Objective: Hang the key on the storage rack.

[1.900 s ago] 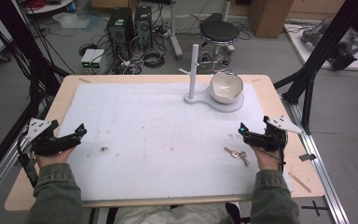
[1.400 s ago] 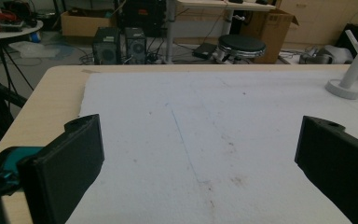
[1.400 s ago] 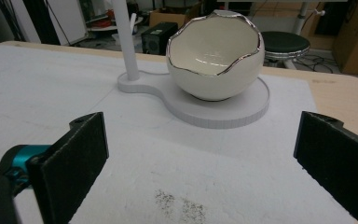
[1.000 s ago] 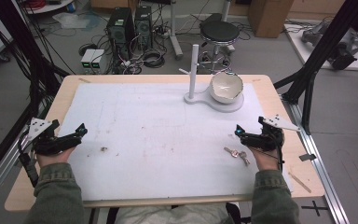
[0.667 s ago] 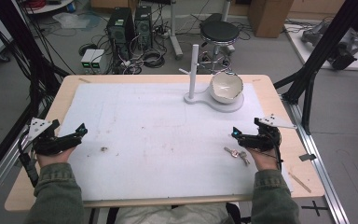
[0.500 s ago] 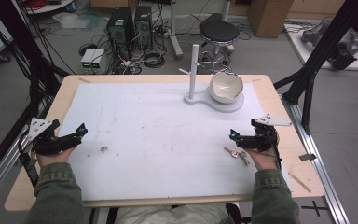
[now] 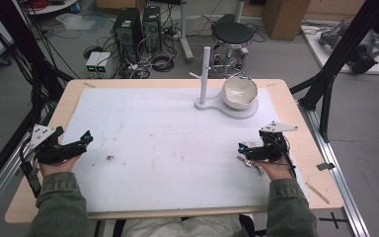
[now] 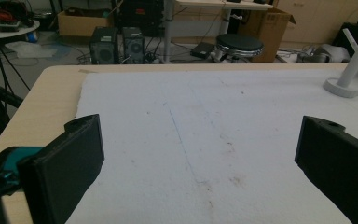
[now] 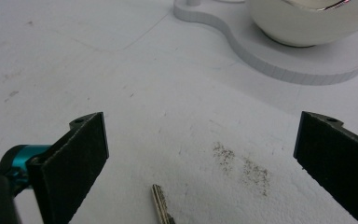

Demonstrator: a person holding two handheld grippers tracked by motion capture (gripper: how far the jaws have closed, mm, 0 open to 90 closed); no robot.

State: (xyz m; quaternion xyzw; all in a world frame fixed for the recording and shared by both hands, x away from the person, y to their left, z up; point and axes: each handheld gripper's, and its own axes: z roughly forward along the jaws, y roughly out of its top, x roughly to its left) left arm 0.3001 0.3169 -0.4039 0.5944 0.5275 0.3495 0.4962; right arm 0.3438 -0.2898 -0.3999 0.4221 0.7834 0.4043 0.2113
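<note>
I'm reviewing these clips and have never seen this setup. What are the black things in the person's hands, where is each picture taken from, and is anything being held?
A person sits at a table covered by a white mat, with a hand-held claw in each hand: left claw, right claw. One picture looks down from above; the other two come from cameras riding on each claw, looking out between its black jaws. Both claws are open and hold nothing. Keys lie under the right claw, and one key shows between its jaws. Farther back, a white bowl sits on a white stand with an upright post.
</note>
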